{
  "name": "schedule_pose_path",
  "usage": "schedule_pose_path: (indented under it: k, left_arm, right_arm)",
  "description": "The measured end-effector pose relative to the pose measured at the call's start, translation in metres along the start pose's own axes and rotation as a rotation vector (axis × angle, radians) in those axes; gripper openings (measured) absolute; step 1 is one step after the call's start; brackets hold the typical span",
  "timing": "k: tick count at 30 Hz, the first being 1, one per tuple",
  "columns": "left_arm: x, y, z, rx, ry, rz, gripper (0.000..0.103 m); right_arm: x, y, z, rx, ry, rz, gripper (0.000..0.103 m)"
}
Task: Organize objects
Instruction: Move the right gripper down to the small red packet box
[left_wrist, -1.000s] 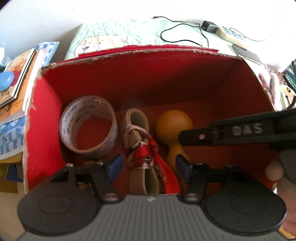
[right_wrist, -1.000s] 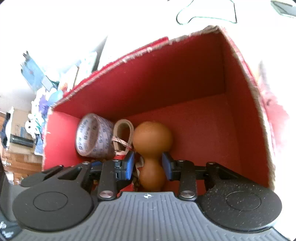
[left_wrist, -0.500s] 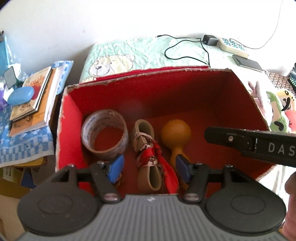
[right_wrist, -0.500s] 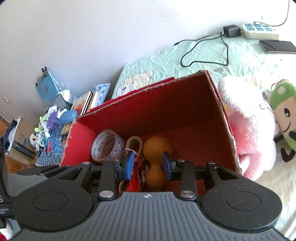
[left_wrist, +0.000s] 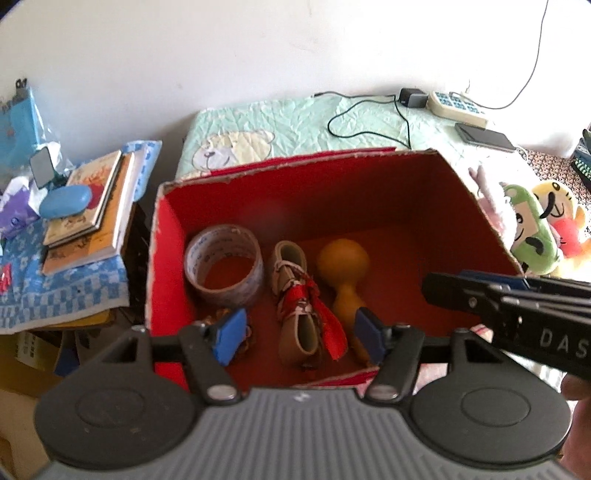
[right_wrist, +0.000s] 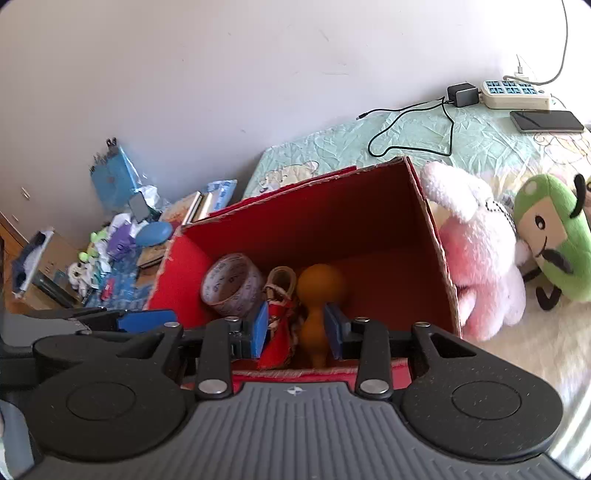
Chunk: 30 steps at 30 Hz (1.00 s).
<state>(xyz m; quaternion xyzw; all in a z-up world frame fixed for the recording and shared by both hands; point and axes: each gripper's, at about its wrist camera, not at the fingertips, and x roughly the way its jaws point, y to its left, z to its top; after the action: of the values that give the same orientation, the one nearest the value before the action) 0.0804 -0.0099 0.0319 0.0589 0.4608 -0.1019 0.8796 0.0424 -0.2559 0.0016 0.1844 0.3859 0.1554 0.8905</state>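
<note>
Inside the red box (left_wrist: 168, 236), tape roll (left_wrist: 223, 264), little boot (left_wrist: 295, 295) and orange gourd-shaped toy (left_wrist: 345, 273) lie side by side, long axes pointing away; left gripper (left_wrist: 301, 334) just opened, right gripper (right_wrist: 297, 330) empty, above its near rim.

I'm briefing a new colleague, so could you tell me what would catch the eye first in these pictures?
The red-lined cardboard box, open in the middle. On its floor lie a tape roll at left, a small shoe with red ribbon in the middle and an orange gourd-shaped toy beside it. A green plush toy sits outside, right.
</note>
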Motion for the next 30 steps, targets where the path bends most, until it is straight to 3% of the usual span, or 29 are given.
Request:
schedule_pose_path:
  k: [4, 10, 30]
  left_arm:
    - [-0.012, 0.002, -0.006, 0.001, -0.015, 0.006, 0.074]
    - [-0.025, 0.007, -0.018, -0.015, -0.013, 0.007, 0.074]
    - [-0.027, 0.024, -0.056, -0.067, 0.030, 0.046, 0.083]
  right_arm:
    - [-0.012, -0.002, -0.005, 0.042, -0.006, 0.052, 0.037]
    - [-0.017, 0.003, -0.018, 0.063, 0.033, 0.101, 0.037]
    - [0.004, 0.007, -0.047, 0.100, 0.166, 0.099, 0.037]
